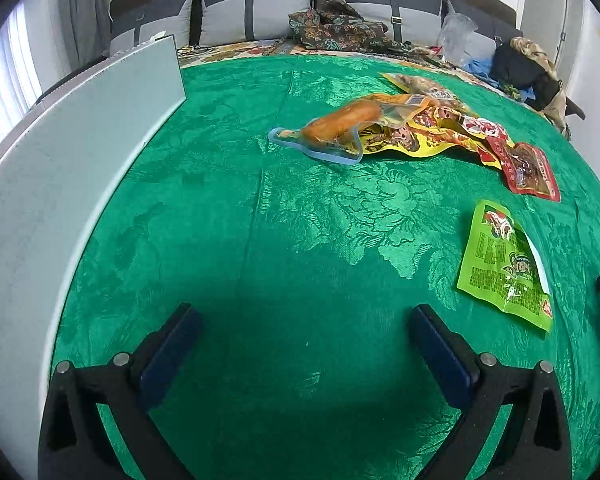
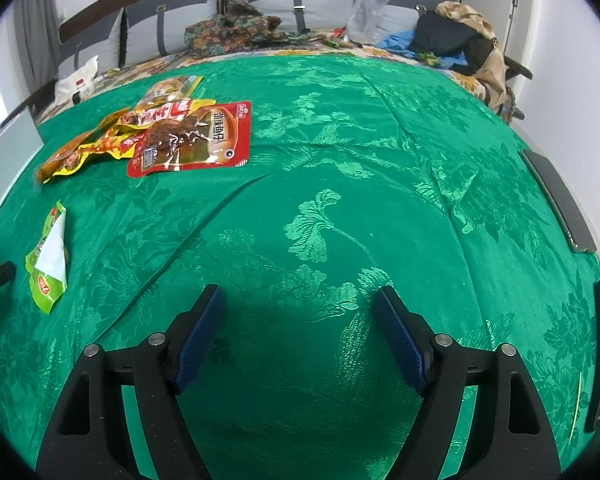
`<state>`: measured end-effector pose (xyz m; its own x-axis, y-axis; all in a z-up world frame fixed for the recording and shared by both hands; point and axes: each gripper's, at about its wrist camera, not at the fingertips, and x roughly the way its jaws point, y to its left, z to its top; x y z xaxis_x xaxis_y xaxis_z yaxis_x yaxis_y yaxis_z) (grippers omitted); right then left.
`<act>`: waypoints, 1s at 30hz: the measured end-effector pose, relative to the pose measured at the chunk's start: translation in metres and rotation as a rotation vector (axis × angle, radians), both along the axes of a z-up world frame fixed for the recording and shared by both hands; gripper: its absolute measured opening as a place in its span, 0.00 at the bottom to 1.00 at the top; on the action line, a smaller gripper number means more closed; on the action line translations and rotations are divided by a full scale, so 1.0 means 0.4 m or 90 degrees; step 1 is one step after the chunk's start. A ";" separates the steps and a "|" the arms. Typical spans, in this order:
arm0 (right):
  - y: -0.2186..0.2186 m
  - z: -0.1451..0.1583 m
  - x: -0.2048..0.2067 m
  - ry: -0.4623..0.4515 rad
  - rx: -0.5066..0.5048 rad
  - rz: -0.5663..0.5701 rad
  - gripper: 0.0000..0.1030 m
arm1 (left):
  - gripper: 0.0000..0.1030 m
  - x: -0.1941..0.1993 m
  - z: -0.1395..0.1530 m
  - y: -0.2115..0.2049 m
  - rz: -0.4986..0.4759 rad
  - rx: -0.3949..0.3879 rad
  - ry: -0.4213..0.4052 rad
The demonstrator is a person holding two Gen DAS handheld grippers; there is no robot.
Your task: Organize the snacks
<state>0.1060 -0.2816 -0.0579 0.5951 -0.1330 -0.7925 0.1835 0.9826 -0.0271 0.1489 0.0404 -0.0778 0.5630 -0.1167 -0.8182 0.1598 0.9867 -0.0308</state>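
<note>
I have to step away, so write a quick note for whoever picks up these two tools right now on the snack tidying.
Left tool: open, nothing in it, above bare green cloth.
Right tool: open, nothing in it, also above bare cloth.
Snacks: a loose overlapping pile of yellow packets with a clear sausage pack and a red fish packet; a green packet lies apart, nearer the tools.
Done: nothing visibly sorted.
Left: gather every packet; the green one looks closest. No snack container is identifiable.

Grey cushioned headboard (image 1: 256,12), white walls (image 2: 560,60), curtained window (image 1: 4,92), green patterned cloth (image 2: 340,208)
</note>
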 end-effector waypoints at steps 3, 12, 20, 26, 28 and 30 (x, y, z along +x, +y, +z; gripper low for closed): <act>0.000 0.000 0.000 0.000 0.000 0.000 0.79 | 1.00 -0.002 -0.001 -0.002 0.000 -0.001 0.000; -0.001 0.000 0.000 0.000 0.000 0.000 0.79 | 1.00 0.000 -0.001 -0.001 0.000 -0.002 0.000; -0.008 -0.002 0.013 0.002 0.004 0.001 0.82 | 1.00 0.002 -0.001 -0.002 0.000 -0.003 0.000; -0.072 -0.004 0.104 0.002 0.008 -0.022 0.85 | 1.00 0.002 -0.001 -0.003 0.000 -0.003 0.000; -0.070 -0.003 0.103 0.003 0.002 -0.023 0.85 | 1.00 0.002 -0.001 -0.003 0.000 -0.003 0.000; -0.070 -0.001 0.099 0.002 0.006 -0.023 0.86 | 1.00 0.002 -0.001 -0.003 0.000 -0.003 0.000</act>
<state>0.1455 -0.3095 -0.0583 0.5874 -0.1465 -0.7959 0.2185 0.9757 -0.0184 0.1497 0.0393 -0.0782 0.5631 -0.1212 -0.8175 0.1599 0.9865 -0.0361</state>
